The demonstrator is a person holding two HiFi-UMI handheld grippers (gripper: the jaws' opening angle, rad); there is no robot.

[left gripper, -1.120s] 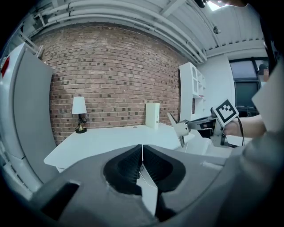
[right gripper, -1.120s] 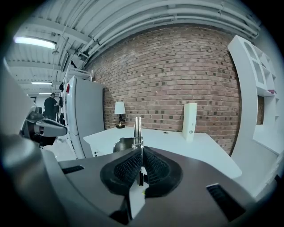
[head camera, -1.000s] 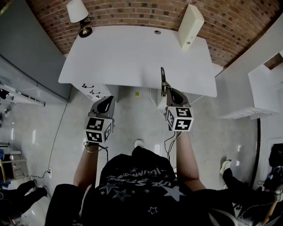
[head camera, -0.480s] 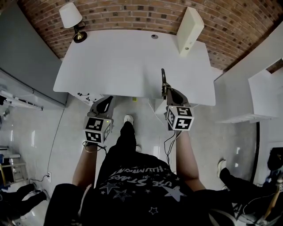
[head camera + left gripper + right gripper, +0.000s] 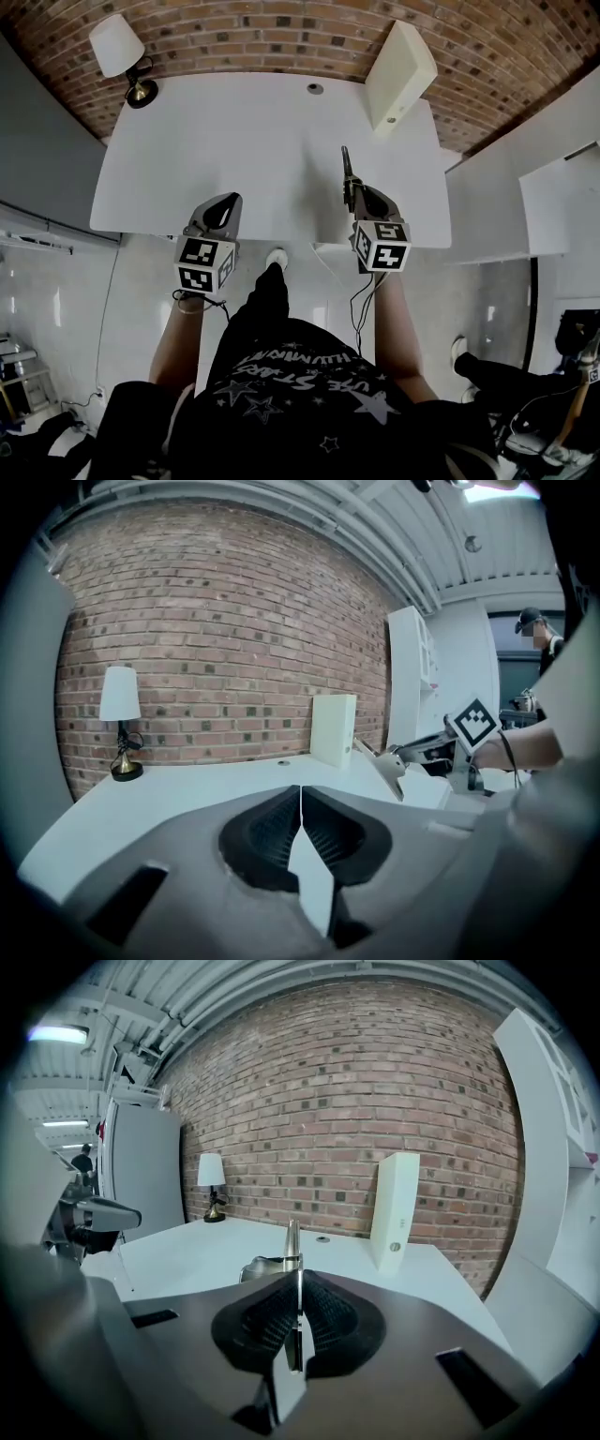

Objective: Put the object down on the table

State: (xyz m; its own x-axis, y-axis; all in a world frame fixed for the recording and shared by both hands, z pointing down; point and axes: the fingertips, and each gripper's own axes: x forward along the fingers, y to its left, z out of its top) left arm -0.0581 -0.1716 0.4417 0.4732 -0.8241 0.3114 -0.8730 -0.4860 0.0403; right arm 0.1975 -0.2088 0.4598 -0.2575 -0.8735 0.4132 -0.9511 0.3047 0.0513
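Observation:
My right gripper is shut on a thin metal utensil, which sticks out forward over the near right part of the white table. In the right gripper view the utensil's flat handle stands on edge between the closed jaws of that gripper, with a rounded metal part beside it on the left. My left gripper hangs over the table's near edge, shut with nothing in it. In the left gripper view the jaws of this gripper meet in a line, and the right gripper shows at the right.
A table lamp stands at the table's far left corner. An upright cream box is at the far right. A small cable hole lies near the back edge. A brick wall runs behind. A white shelf unit stands at the right.
The person has stepped towards the table. Both grippers now reach over its near edge instead of hanging in front of it. The right gripper has kept hold of the utensil.

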